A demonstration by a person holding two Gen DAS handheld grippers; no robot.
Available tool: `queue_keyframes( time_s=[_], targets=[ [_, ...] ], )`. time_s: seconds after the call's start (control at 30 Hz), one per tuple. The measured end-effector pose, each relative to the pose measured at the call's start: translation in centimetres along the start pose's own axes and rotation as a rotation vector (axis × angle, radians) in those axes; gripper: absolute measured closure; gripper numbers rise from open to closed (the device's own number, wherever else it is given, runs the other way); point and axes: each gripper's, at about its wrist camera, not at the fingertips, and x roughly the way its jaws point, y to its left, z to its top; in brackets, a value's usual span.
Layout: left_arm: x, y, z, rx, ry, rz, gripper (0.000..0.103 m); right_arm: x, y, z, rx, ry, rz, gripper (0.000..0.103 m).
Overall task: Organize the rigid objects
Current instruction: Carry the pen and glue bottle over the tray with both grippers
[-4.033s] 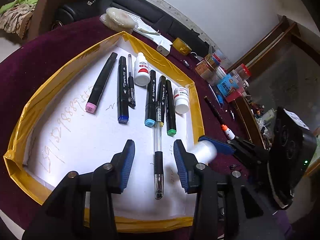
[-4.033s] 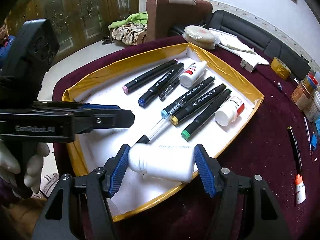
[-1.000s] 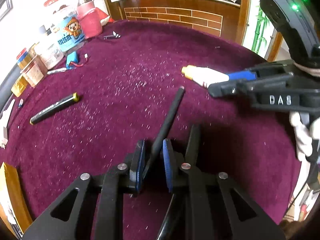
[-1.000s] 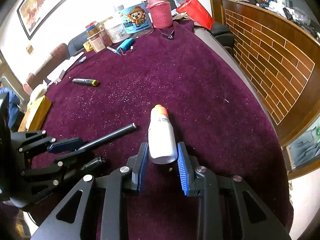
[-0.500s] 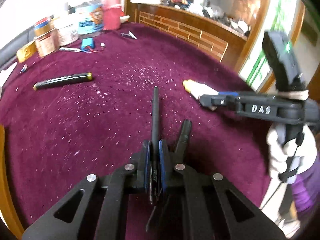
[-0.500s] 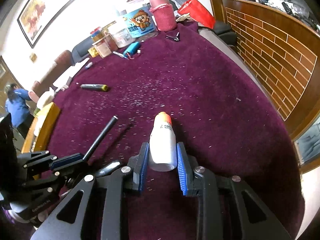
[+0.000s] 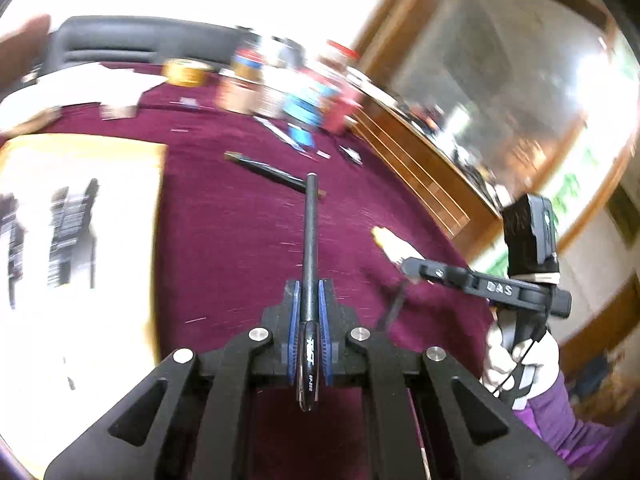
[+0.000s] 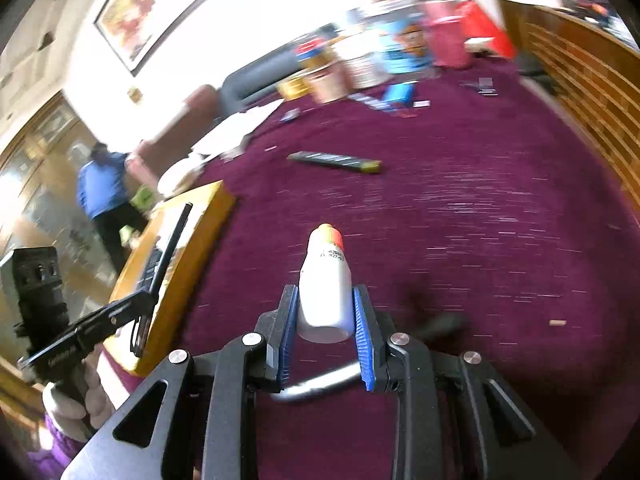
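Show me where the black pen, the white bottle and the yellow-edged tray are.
black pen (image 7: 310, 240), left wrist view, mid barrel
white bottle (image 8: 326, 292), right wrist view, body
yellow-edged tray (image 8: 192, 248), right wrist view, yellow rim

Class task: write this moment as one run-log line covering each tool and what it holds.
left tool: shut on black pen | right tool: shut on white bottle | both above maroon tablecloth

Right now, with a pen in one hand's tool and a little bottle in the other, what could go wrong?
The black pen is pinched near one end, so its long free end could swing or slip. The white bottle is smooth and held only at its base between the right fingers; it might pop out. The gold-edged tray is crowded with markers, so landing either could knock them.
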Motion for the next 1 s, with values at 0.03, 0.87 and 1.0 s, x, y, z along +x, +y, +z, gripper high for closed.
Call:
queue_keyframes(
  time_s=[0.03,0.87,1.0],
  targets=[
    [-1.2,1.4,-0.2,-0.027,-0.018,0.026,0.096,0.9,1.5,0.1,-0.016,0.018,0.029,0.079],
    [-9.0,16.0,-5.3,-0.296,-0.113,0.438,0.073,19.2,27.0,-5.4,-0.339,0.33,0.173,0.079],
    [-10.4,15.1,-5.0,-0.271,-0.149,0.525,0.047,20.0,28.1,-5.8,-0.389,0.311,0.127,0.078]
  ],
)
